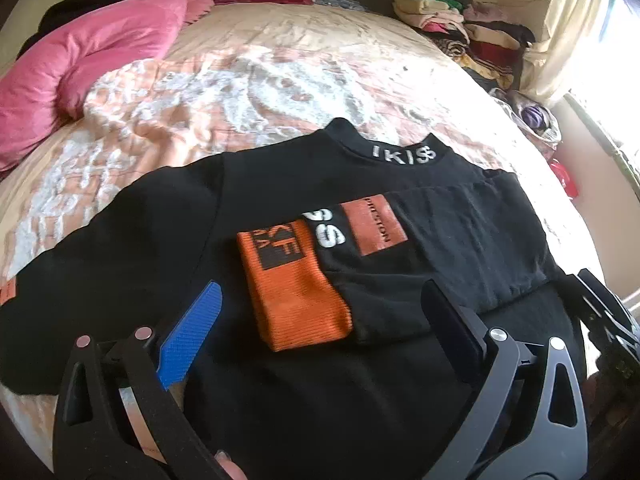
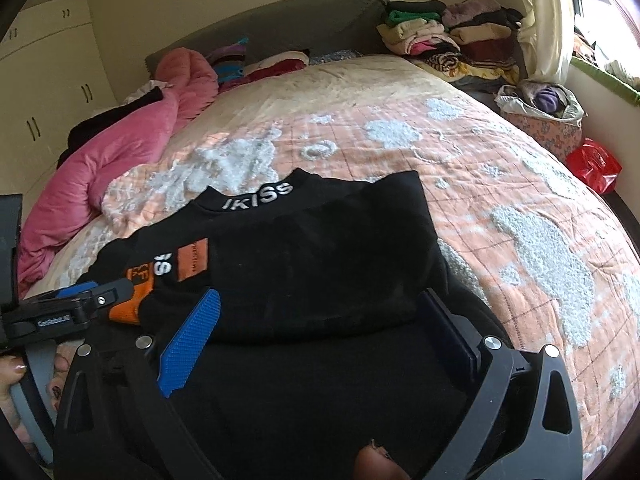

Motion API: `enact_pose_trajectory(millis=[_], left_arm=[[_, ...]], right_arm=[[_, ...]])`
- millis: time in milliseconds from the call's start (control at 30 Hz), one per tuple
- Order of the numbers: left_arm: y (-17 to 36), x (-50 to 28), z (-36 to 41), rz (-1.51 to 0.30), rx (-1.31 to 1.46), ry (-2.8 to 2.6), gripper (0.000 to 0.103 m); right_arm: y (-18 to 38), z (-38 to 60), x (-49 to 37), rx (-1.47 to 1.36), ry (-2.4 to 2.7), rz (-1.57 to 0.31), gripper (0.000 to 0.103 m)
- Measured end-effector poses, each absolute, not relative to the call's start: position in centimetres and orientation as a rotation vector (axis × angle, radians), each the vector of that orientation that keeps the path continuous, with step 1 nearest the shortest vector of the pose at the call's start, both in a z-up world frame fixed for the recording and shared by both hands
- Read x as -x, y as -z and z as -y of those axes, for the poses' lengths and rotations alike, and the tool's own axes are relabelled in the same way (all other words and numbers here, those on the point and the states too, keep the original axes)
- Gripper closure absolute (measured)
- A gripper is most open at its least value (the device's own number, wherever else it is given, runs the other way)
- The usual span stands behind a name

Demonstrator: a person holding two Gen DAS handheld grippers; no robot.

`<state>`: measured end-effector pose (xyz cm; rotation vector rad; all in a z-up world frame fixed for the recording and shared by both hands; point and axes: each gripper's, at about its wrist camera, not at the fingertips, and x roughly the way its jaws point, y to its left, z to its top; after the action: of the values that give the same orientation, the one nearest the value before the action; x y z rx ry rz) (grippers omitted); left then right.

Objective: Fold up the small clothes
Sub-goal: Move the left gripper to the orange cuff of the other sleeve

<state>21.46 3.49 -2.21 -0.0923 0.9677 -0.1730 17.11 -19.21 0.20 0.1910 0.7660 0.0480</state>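
A small black sweater (image 1: pixel 280 200) with an "IKISS" collar lies on the bed, its right side and sleeve folded over the chest. The sleeve's orange cuff (image 1: pixel 296 288) lies on the front. It also shows in the right wrist view (image 2: pixel 320 248). My left gripper (image 1: pixel 320 300) is open just above the sweater's lower part, its jaws either side of the orange cuff. My right gripper (image 2: pixel 320 312) is open over the folded right side, near the hem. The left gripper (image 2: pixel 80 308) shows at the left edge of the right wrist view.
The bed has a peach and white quilt (image 2: pixel 460 168). A pink duvet (image 1: pixel 80 60) lies bunched at the far left. Piles of folded clothes (image 2: pixel 448 36) stand at the far right corner. A basket (image 2: pixel 540 120) and a red bag (image 2: pixel 592 164) sit beside the bed.
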Motion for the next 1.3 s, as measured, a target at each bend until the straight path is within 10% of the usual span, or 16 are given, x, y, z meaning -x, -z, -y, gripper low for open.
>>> enact_pose_trajectory(millis=[1300], left_arm=[[-1.3,-16.8,-17.8,-0.733,0.203,-0.369,0.009]], right_arm=[[-5.0,5.5,-17.8,0.034,-0.341,-0.673,0.005]])
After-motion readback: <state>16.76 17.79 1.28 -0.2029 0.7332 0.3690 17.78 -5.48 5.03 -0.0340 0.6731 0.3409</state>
